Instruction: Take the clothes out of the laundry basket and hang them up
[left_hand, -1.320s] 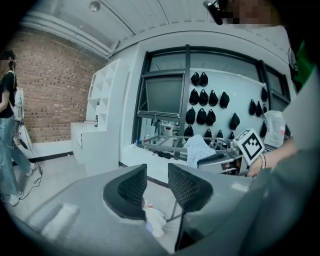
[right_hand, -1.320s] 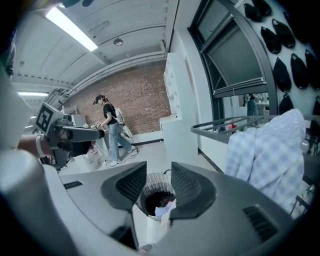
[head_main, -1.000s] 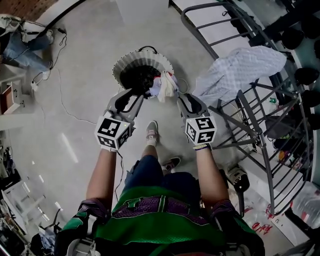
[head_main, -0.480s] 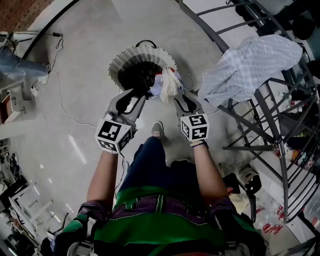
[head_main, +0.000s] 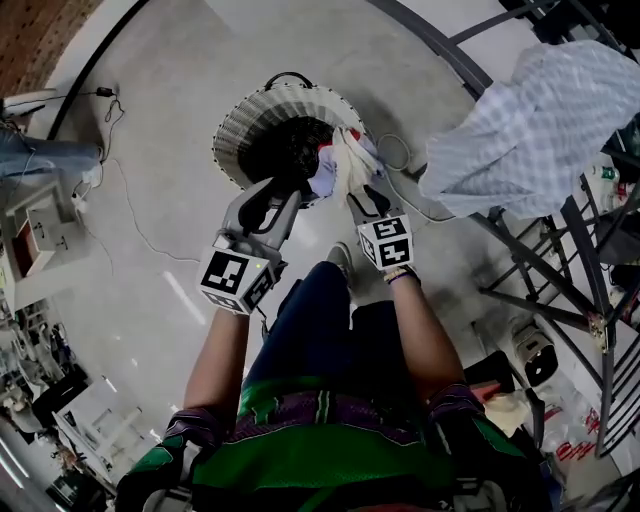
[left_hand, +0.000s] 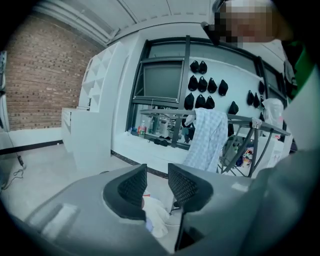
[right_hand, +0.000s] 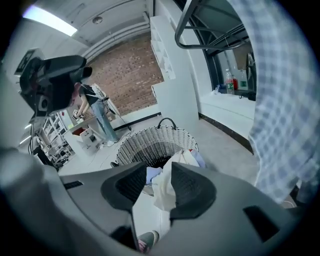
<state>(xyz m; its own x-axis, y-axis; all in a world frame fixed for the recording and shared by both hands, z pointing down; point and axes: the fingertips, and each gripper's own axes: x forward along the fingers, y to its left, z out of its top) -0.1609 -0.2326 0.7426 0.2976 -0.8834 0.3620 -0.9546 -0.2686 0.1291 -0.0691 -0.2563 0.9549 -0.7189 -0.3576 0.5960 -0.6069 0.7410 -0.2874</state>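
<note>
One checked shirt (head_main: 540, 130) hung on drying rack (head_main: 437, 50). Wicker laundry basket (head_main: 235, 125) not empty, cream garment (head_main: 350, 165) over its rim. Left gripper (head_main: 285, 195) and right gripper (head_main: 362, 197): jaws apart, nothing gripped.

no words or numbers can be read. the left cube (head_main: 237, 280) and right cube (head_main: 385, 241) bear only black-and-white square patterns; red print on a bag (head_main: 560, 432) is too blurred.
</note>
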